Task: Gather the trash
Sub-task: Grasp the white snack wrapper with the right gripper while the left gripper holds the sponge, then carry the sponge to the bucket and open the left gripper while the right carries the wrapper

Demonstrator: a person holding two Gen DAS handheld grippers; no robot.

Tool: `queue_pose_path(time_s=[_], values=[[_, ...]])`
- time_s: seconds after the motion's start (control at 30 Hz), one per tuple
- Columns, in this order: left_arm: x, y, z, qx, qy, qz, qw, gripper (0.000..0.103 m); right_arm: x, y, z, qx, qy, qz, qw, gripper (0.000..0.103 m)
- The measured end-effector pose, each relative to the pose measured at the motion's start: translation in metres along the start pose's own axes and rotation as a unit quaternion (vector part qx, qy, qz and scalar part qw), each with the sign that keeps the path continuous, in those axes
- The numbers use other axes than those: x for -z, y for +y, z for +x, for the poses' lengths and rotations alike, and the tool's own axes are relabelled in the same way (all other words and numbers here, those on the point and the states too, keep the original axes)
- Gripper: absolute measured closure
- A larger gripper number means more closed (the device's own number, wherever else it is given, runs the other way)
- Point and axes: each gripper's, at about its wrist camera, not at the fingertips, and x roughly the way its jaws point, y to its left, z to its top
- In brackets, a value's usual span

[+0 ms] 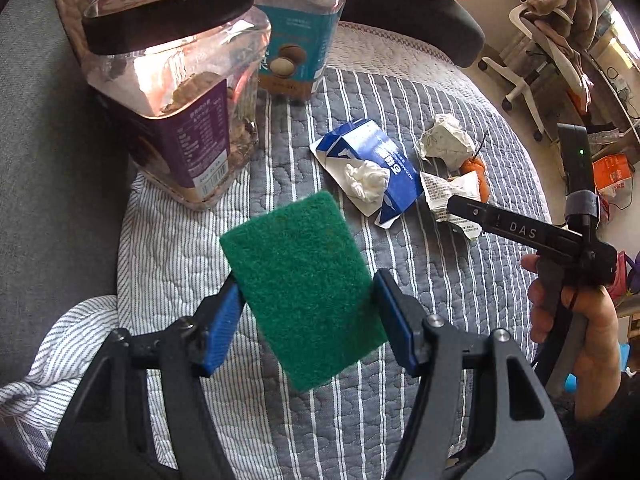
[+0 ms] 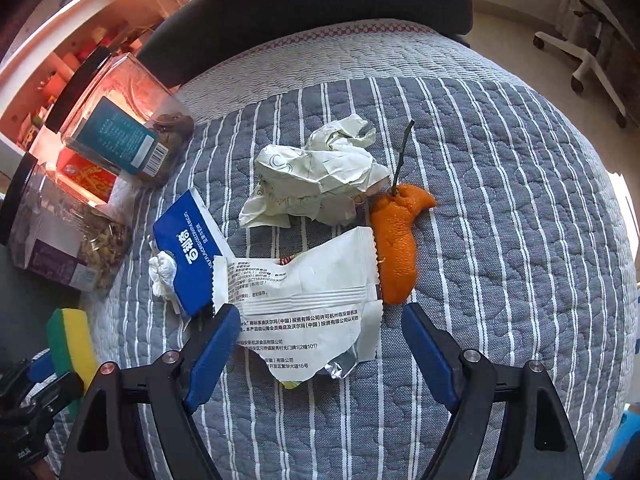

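Left gripper (image 1: 308,312): jaws clamped, something pinched between the blue pads (image 1: 224,320). Right gripper (image 2: 320,344): jaws spread wide, nothing held, gripped by a bare hand (image 1: 576,332).

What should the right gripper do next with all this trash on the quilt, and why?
Probably ease the right gripper down and shut on the torn white wrapper. Its jaws stand open with the wrapper lying flat between them, the nearest piece of trash, and the left gripper is already occupied holding the green sponge.

Two near wrist views (shared quilt (image 1: 440,92))
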Motion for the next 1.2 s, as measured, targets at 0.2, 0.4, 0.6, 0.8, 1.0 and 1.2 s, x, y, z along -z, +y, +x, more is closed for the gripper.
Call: queue_pose_path(time_s=[0.2,0.4,0.6,0.8,1.0,1.2], values=[[0.001,-0.001,-0.001,0.001,0.0,0.002,1.0,0.037,0.003,-0.006,0.014,-0.024,0.017,0.018,0.999,0.056],[0.001,-0.004,-0.004,0.004,-0.005,0.003,1.0,0.037,0.006,-0.012,-0.01,-0.047,0.0,0.015,0.999,0.072],[0.002,-0.013,-0.008,0.006,-0.01,0.007,0.9999,0.037,0.011,-0.024,-0.042,-0.046,-0.019,0.014,0.999,0.072],[-0.001,-0.032,-0.011,0.015,-0.017,0.017,0.9996,0.037,0.018,-0.053,-0.075,-0.029,-0.035,0.026,0.999,0.072],[-0.005,-0.064,-0.011,0.03,-0.024,0.035,0.9987,0.037,0.028,-0.096,-0.106,-0.005,-0.051,0.051,0.997,0.072],[-0.006,-0.106,-0.006,0.053,-0.022,0.06,0.9965,0.037,0.044,-0.148,-0.142,0.019,-0.065,0.082,0.994,0.072]])
